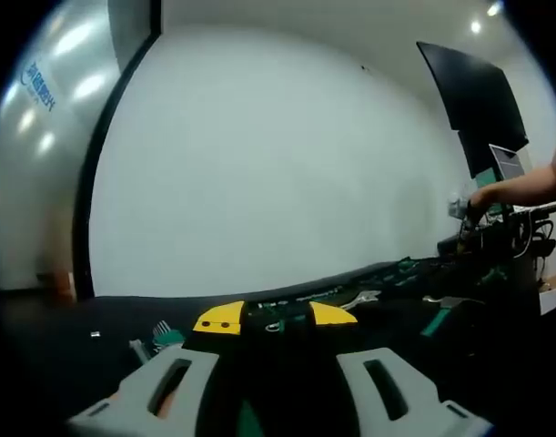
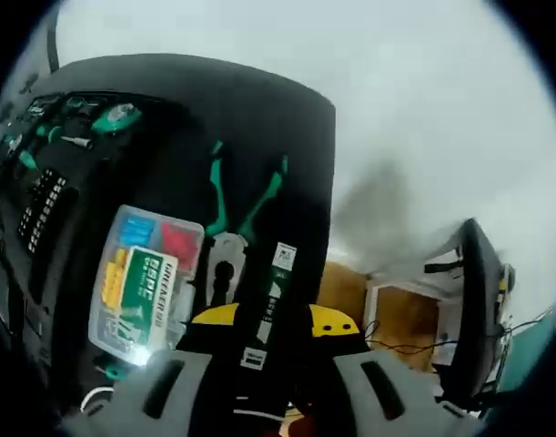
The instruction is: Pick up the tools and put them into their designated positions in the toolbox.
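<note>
- A big white wall.
- A dark screen up on that wall.
- A person's bare arm reaching in.
- A black monitor near tangled wires.

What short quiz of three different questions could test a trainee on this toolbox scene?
1. True or false: in the right gripper view, the clear plastic parts box lies beside the green-handled pliers.
2. Multiple choice: the handles of the pliers are (A) red, (B) green, (C) blue.
3. Fill in: in the left gripper view, the left gripper has its jaws ____, with nothing between them.

Key: 1 true; 2 B; 3 open.

The right gripper also has its jaws apart, above the black toolbox.
</note>
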Motion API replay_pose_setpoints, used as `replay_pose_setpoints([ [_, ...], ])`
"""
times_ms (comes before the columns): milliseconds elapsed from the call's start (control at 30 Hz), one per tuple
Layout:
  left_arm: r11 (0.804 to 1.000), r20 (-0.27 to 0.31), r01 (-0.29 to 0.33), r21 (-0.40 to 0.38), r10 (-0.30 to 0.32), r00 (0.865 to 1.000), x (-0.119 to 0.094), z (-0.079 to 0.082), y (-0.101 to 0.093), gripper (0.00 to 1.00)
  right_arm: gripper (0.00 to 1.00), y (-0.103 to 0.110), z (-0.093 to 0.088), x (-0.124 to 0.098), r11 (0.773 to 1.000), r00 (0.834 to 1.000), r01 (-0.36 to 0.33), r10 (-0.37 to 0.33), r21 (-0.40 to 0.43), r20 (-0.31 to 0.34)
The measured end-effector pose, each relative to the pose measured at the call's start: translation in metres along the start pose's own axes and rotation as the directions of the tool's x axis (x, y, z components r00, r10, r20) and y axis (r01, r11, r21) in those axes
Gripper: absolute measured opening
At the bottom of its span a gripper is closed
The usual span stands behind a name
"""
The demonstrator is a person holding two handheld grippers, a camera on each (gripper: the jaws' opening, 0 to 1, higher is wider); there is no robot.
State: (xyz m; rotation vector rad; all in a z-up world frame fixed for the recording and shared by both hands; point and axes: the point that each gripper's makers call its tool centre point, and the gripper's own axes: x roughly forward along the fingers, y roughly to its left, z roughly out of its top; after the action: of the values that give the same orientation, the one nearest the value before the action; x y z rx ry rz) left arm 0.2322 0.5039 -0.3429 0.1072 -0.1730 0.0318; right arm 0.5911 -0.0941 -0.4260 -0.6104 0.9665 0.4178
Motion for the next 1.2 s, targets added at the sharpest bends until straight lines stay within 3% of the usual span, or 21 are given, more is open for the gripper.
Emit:
replay_pose_setpoints([
  [133,1.0,-0.013,0.006,0.011,-0.006,1.0,0.001,-0.003,-0.002,0.28,0.19,0.016,-0.003,0.004,0.988,0.995,-0.103,0.102,0.115,0.012],
  [267,1.0,-0.021,0.01,0.021,-0.01,1.0,0.002,-0.005,-0.002,0.28,0.15,0.007,0.002,0.008,0.968,0.99,-0.141,0.134,0.207,0.048],
  [333,1.0,-0.021,0.011,0.021,-0.011,1.0,0.002,-0.004,-0.002,0.28,0.14,0.009,-0.003,0.001,0.927,0.981,-0.194,0.191,0.32,0.043],
  [433,1.0,-0.023,0.01,0.02,-0.01,1.0,0.001,-0.004,-0.003,0.28,0.14,-0.006,0.009,-0.001,0.868,0.974,-0.224,0.208,0.443,0.085],
  [467,1.0,-0.024,0.011,0.02,-0.011,1.0,0.001,-0.004,-0.003,0.28,0.14,-0.009,0.011,-0.003,0.839,0.969,-0.242,0.234,0.488,0.078],
  [567,1.0,-0.032,0.013,0.027,-0.012,0.999,0.001,-0.006,-0.004,0.27,0.14,-0.014,0.011,-0.014,0.842,0.966,-0.255,0.247,0.475,0.08],
  [600,1.0,-0.032,0.013,0.028,-0.012,0.999,0.001,-0.006,-0.004,0.27,0.14,-0.014,0.011,-0.02,0.833,0.961,-0.27,0.266,0.482,0.078],
  [667,0.999,-0.037,0.014,0.033,-0.012,0.999,0.002,-0.007,-0.005,0.27,0.14,-0.012,0.019,-0.028,0.801,0.943,-0.329,0.309,0.5,0.126],
  [700,0.999,-0.037,0.013,0.035,-0.012,0.999,0.002,-0.007,-0.005,0.27,0.14,-0.012,0.02,-0.035,0.77,0.934,-0.347,0.333,0.535,0.127],
  [833,0.999,-0.036,0.01,0.035,-0.009,0.999,0.001,-0.006,-0.005,0.27,0.14,-0.017,0.027,-0.055,0.779,0.926,-0.37,0.354,0.506,0.133],
  [900,0.999,-0.036,0.01,0.035,-0.009,0.999,0.001,-0.006,-0.006,0.27,0.12,-0.02,0.03,-0.06,0.808,0.932,-0.358,0.339,0.468,0.129],
  [933,0.999,-0.035,0.011,0.035,-0.009,0.999,0.001,-0.006,-0.006,0.27,0.0,-0.039,0.035,-0.063,0.861,0.956,-0.295,0.259,0.415,0.141],
  [1000,0.999,-0.035,0.01,0.036,-0.009,0.999,0.0,-0.006,-0.006,0.27,0.0,-0.038,0.049,-0.079,0.812,0.934,-0.357,0.309,0.462,0.18],
  [1033,0.999,-0.035,0.01,0.035,-0.008,0.999,0.001,-0.006,-0.006,0.27,0.0,-0.038,0.058,-0.085,0.82,0.924,-0.379,0.314,0.429,0.217],
  [1100,0.999,-0.035,0.01,0.034,-0.009,0.999,0.001,-0.006,-0.006,0.27,0.0,-0.038,0.063,-0.097,0.822,0.924,-0.382,0.326,0.423,0.201],
  [1200,0.999,-0.035,0.01,0.036,-0.009,0.999,0.001,-0.006,-0.006,0.27,0.0,-0.046,0.079,-0.112,0.825,0.923,-0.377,0.299,0.421,0.241],
])
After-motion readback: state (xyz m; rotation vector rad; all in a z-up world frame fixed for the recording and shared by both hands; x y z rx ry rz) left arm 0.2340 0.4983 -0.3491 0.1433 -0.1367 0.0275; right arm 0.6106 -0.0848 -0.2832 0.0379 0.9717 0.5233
